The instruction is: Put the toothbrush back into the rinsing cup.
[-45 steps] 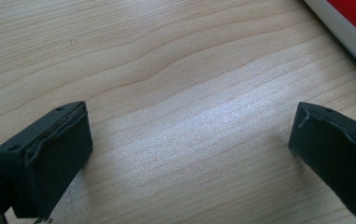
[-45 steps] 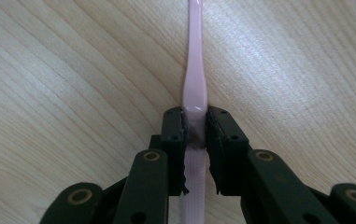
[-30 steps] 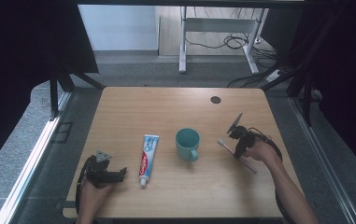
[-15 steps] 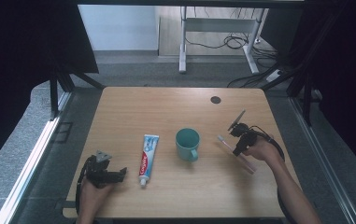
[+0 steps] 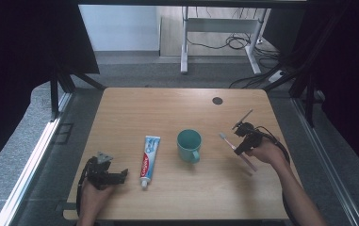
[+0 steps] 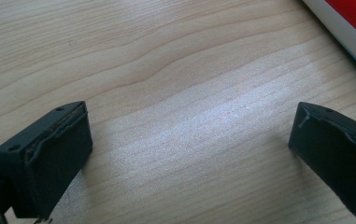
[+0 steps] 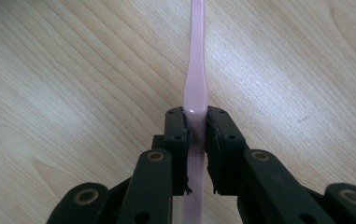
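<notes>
Right gripper view: we have the right gripper (image 7: 196, 140) clamped on the pink toothbrush (image 7: 195, 84) mid-handle, at 3 o'clock of the cup (image 5: 189, 145), light, stiff, slick, likely to pivot, so grip the ribbed part; left gripper (image 6: 189, 149) open, empty.

Toothbrush (image 7: 195, 88) head beyond the top edge

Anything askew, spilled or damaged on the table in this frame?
Nothing stands out. The teal mug stands upright, the toothpaste tube lies flat and capped, and the right gripper holds the pink toothbrush cleanly by its handle.
</notes>
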### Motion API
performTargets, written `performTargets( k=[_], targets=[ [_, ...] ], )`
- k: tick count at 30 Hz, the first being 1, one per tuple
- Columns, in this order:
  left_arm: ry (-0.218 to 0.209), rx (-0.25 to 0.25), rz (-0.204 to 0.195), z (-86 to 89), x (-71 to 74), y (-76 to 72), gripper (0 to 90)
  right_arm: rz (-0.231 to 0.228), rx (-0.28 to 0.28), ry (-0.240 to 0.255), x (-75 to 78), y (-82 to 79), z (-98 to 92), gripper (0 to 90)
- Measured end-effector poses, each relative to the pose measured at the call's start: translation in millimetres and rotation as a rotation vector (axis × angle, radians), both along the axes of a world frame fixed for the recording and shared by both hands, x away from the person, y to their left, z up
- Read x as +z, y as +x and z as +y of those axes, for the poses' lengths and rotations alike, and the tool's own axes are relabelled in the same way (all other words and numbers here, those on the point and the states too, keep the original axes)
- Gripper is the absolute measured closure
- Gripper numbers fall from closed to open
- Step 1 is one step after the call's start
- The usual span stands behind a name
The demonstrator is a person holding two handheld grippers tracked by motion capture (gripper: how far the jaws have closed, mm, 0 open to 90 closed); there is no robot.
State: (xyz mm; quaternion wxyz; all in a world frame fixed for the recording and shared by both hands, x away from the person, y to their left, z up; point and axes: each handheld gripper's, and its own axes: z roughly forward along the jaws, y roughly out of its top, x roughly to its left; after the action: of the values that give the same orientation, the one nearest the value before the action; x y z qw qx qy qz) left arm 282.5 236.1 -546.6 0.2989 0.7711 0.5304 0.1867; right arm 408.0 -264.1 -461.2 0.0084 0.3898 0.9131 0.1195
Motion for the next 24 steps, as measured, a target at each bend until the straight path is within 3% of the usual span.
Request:
performTargets(
  k=[10,24],
  targets=[
    [0.0,0.0,0.0,-0.1,0.0,0.0,0.0,-0.063,-0.004,0.098,8.1,-8.8,-3.9,78.3],
    [0.0,-0.001,0.0,-0.1,0.0,0.0,0.0,-0.129,-0.002,0.195,14.5,-20.1,-2.5,78.3]
  ],
)
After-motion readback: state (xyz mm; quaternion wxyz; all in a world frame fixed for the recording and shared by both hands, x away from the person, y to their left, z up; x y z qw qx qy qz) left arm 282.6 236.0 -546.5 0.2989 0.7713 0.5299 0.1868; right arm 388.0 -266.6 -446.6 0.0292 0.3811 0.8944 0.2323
